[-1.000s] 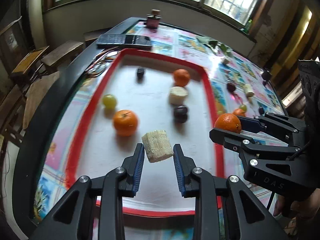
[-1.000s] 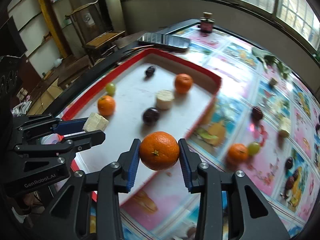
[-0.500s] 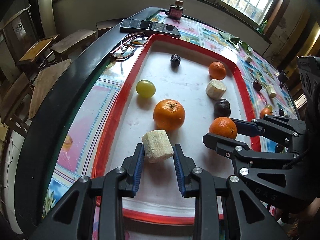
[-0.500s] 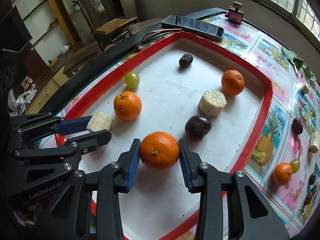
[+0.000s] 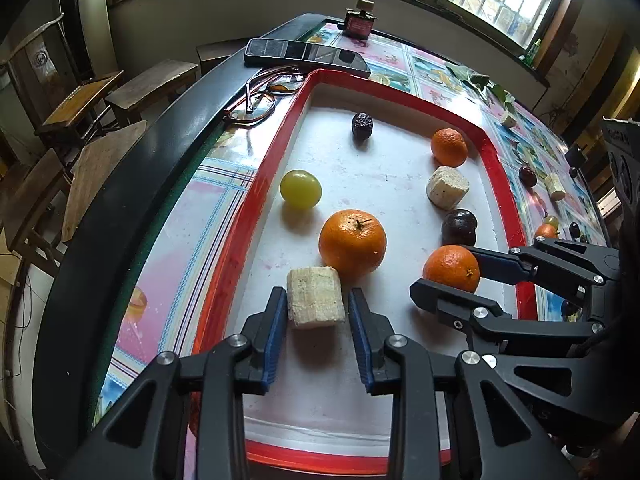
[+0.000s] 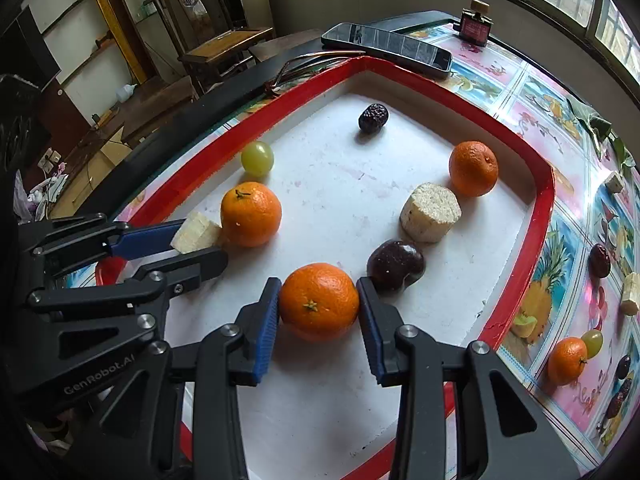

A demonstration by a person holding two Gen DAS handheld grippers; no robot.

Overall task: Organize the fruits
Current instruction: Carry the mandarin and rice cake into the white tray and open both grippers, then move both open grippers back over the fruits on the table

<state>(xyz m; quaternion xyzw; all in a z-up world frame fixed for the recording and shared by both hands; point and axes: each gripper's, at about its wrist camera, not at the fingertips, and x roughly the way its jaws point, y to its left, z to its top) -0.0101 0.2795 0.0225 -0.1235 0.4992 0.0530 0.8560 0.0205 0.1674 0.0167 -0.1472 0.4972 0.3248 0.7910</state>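
Observation:
My left gripper (image 5: 317, 304) is shut on a pale banana chunk (image 5: 315, 297), low over the white tray with a red rim (image 5: 256, 200), next to an orange (image 5: 353, 246). My right gripper (image 6: 319, 306) is shut on a mandarin (image 6: 319, 301), low over the tray beside a dark plum (image 6: 395, 264). In the tray also lie a green grape (image 5: 300, 189), a dark date (image 5: 362, 123), a second banana chunk (image 5: 447, 188) and another orange (image 5: 449, 147). The right gripper with its mandarin (image 5: 451, 268) also shows in the left wrist view.
A phone (image 5: 306, 56) and glasses (image 5: 260, 98) lie beyond the tray's far left corner. More fruit lies on the patterned tablecloth right of the tray: an orange (image 6: 567, 360), a grape (image 6: 592, 342), dates (image 6: 599, 260), banana pieces (image 6: 631, 294). A small bottle (image 6: 475, 20) stands far back.
Both grippers have moved down and forward over the tray with their fruit. The banana chunk and the mandarin now sit lower, close to the tray floor.

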